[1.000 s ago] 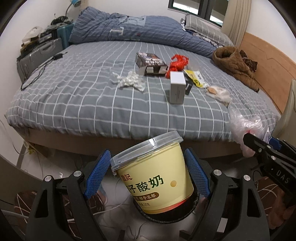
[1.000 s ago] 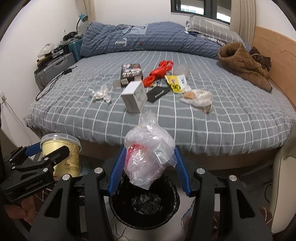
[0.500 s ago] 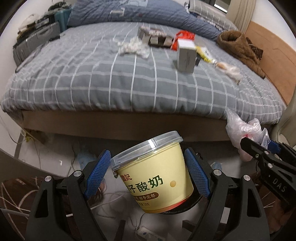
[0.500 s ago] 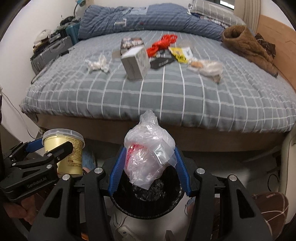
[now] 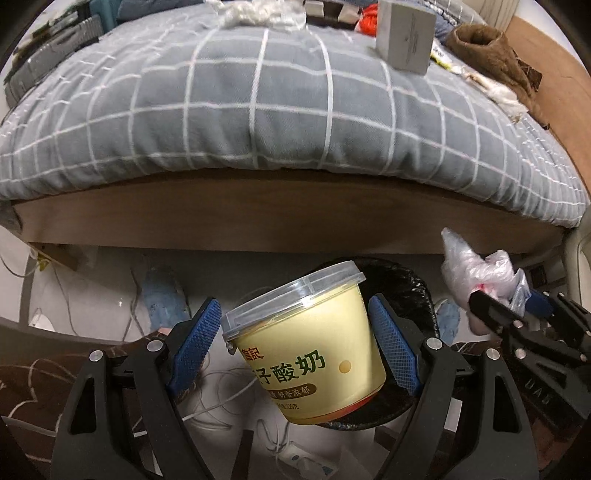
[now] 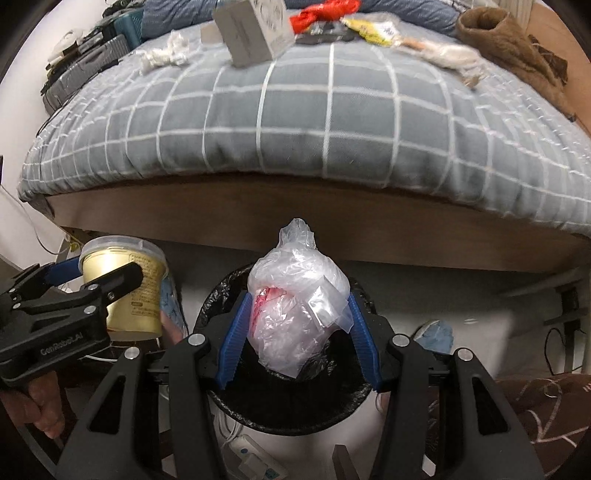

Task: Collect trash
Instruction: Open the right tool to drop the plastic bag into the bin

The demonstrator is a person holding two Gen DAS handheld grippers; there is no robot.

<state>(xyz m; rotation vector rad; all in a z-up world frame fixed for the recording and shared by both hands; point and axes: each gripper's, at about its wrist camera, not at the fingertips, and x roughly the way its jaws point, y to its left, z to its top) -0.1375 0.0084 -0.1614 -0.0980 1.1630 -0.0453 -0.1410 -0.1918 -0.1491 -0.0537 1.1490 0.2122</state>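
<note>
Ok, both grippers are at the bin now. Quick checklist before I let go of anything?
1. Right gripper shut on the plastic bag: ok.
2. Bag over the black-lined trash bin: ok, it hangs above the opening.
3. Left gripper shut on the yogurt tub: ok, tub tilted, lid on.
4. Tub over the bin: cannot tell; in the left wrist view it overlaps the bin's left rim, in the right wrist view it sits left of the bin.
5. Trash left on the bed: not ok, the gray box, tissue and wrappers remain.
</note>
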